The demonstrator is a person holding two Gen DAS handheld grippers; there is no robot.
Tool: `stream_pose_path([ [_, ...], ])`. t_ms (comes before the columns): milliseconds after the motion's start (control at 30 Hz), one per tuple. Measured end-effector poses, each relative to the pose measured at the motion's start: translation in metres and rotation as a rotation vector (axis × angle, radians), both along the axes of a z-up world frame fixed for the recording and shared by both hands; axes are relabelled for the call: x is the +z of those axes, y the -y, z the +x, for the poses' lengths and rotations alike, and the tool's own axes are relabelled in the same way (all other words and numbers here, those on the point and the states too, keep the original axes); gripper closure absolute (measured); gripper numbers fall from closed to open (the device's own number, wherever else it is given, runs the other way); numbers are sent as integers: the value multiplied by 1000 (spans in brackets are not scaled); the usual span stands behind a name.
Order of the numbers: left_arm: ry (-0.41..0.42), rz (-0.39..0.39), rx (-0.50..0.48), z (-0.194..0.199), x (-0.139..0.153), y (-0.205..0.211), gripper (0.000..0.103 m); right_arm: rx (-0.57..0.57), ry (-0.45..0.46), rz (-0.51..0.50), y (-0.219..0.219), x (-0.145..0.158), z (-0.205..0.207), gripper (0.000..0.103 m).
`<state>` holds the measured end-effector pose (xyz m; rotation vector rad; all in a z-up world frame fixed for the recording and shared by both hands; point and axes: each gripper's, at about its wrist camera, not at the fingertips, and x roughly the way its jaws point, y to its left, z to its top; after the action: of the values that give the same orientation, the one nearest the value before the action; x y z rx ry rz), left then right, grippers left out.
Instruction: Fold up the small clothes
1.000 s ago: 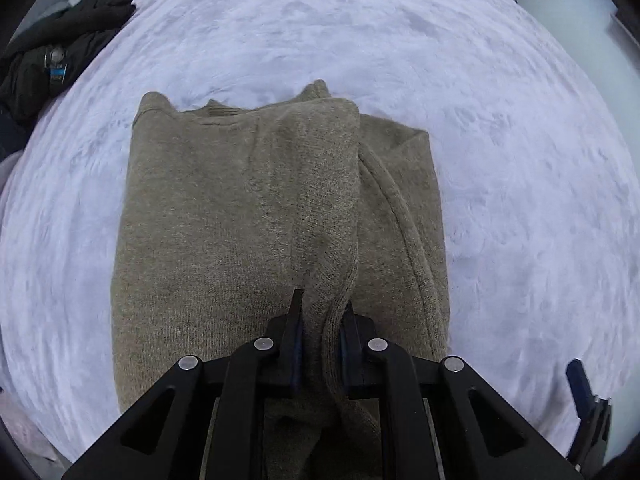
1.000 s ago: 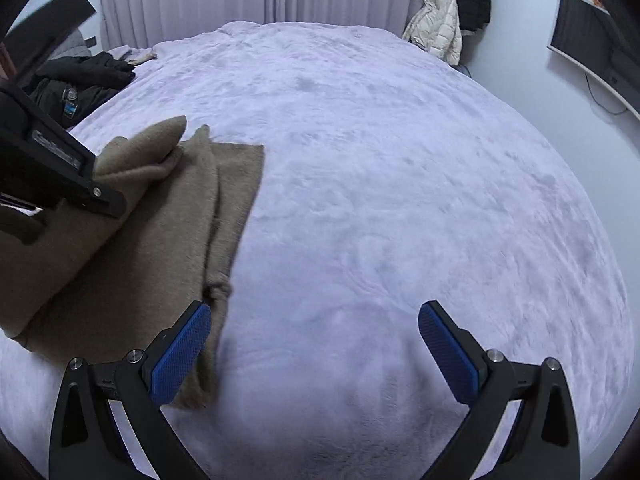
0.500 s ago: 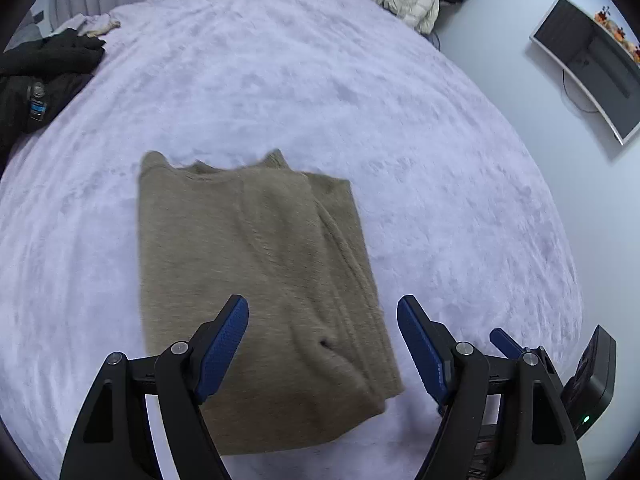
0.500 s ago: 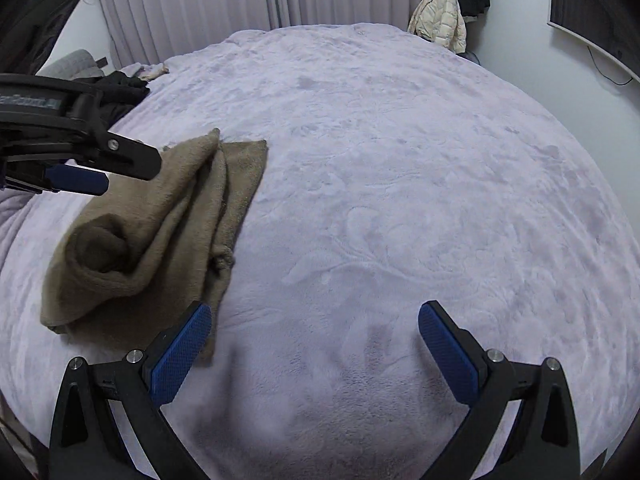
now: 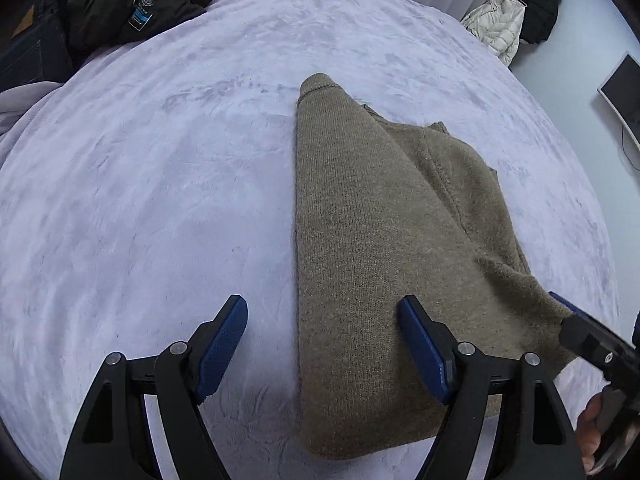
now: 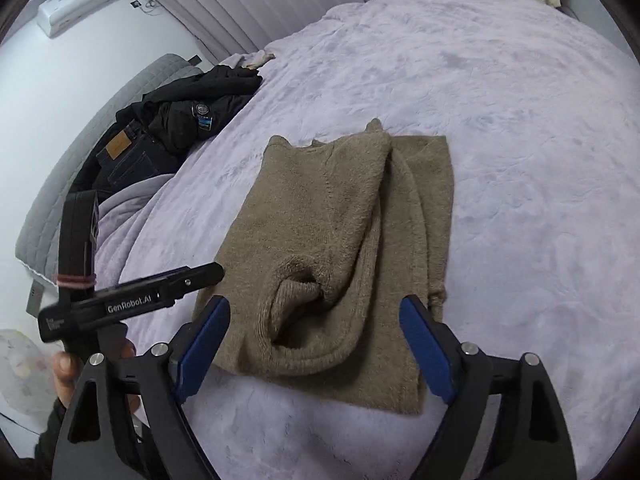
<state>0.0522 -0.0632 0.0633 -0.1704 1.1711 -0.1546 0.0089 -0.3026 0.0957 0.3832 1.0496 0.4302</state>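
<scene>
A brown knit sweater [image 5: 380, 220] lies folded lengthwise on the lilac bed cover [image 5: 160, 160], sleeves tucked over the body. My left gripper [image 5: 324, 346] hovers over its near left edge. Its jaws are opening, and only that edge of cloth lies below the gap, untouched. My right gripper [image 6: 316, 346] points down at the sweater [image 6: 328, 220] near the rolled cuff opening. Its jaws are closing but still wide, and the pads are clear of the cloth. One right finger [image 5: 576, 316] shows at the sweater's right corner.
A black jacket [image 5: 132, 8] and dark jeans [image 6: 124, 156] are heaped at the bed's far left by a grey headboard [image 6: 120, 92]. A white coat [image 5: 500, 24] hangs beyond the bed and a monitor [image 5: 624, 92] is on the right wall. A hand [image 6: 64, 372] holds the left tool.
My left gripper let go of the pinched sweater fold, opened wide and slid left. The sweater now lies flat. My right gripper swung left over the sweater's near end and narrowed slightly.
</scene>
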Motion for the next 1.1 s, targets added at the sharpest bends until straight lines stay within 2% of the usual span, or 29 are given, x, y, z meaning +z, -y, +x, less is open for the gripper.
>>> stream_pose_path([
  [67,20,48,16,-1,-6,4,1,9,-25,40,1,-4,10,17],
  [233,24,11,-11,0,-16,6,1,7,-114,54,2,-29,46,19],
  [333,25,4,-23,2,-22,6,1,42,-180,106,-7,-50,64,41],
  [400,6,-8,-18,2,-20,3,1,39,-186,17,-16,-53,66,70],
  [467,1,-27,-29,1,-9,5,1,44,-162,-12,-16,-40,63,77],
  [567,55,-24,-100,-7,10,25,1,50,-31,-27,-7,-2,50,79],
  [633,63,5,-149,-8,8,45,1,38,-1,-39,-1,8,45,79],
  [700,20,34,-165,-5,-9,59,1,31,-15,-86,4,-1,43,79],
  [733,-12,25,-169,-3,-19,62,1,20,-38,-101,9,-12,44,80],
  [800,-40,-40,-150,-2,-30,59,1,10,-83,-130,18,-35,47,79],
  [867,-58,-75,-136,-3,-27,51,1,15,-86,-75,29,-44,47,79],
  [933,-22,-22,-130,-7,-12,45,1,-18,-91,3,41,-38,41,73],
  [967,8,17,-128,-11,-5,44,1,-29,-68,-15,42,-30,37,71],
  [1033,73,76,-133,-19,10,41,1,-36,32,-126,37,-5,18,70],
  [1100,126,109,-121,-27,20,36,1,17,116,-149,25,19,-5,68],
])
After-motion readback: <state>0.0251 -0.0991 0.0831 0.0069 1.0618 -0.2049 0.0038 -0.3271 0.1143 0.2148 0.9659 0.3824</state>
